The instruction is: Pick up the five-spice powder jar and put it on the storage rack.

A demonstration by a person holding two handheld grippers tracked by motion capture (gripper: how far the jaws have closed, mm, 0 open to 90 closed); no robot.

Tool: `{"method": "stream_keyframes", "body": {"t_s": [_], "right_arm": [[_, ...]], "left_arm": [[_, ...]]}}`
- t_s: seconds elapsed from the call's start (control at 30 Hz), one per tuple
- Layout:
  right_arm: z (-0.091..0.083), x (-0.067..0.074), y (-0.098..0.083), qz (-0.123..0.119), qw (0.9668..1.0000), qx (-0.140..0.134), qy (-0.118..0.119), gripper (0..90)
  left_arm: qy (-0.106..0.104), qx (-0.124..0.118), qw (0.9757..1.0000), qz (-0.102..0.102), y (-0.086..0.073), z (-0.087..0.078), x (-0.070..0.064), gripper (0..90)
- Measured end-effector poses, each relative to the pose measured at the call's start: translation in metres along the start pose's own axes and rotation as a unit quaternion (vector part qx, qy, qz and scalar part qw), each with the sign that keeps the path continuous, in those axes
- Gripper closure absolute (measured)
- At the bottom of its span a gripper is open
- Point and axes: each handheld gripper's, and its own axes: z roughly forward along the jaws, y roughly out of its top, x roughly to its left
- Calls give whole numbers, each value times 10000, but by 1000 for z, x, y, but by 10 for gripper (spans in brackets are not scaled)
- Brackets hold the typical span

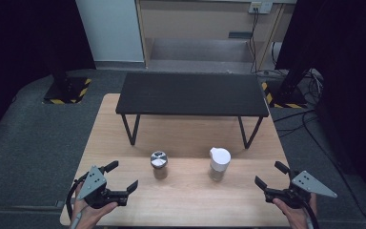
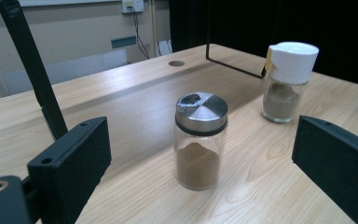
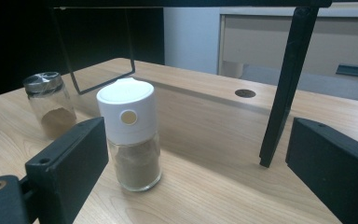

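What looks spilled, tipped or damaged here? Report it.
Nothing stands out. The metal-lidded jar and the white-capped jar both stand upright and apart on the wooden table, with no powder spilled. The left gripper and right gripper are open, holding nothing.

Light wooden tabletop (image 1: 186, 200), bearing a low black metal-legged shelf (image 1: 192, 93) at the far side, a steel-capped glass jar (image 1: 159, 164) and a white-capped jar (image 1: 219, 163), both holding brown powder, well apart.
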Motion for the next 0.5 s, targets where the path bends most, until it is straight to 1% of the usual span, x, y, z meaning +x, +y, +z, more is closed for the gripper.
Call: {"method": "stream_keyframes", "body": {"t_s": [0.13,0.2,0.3,0.5], "right_arm": [[0,0,0,-33,10000,23,13,63],[0,0,0,-41,10000,22,7,63],[0,0,0,-79,10000,-10,8,66],[0,0,0,-89,10000,2,34,66]], "left_arm": [[58,-39,10000,12,-1,-1,0,32],[58,-61,10000,10,-1,-1,0,32],[68,-102,9999,59,-2,-2,-1,32],[64,-114,9999,65,-2,-1,-1,31]]}}
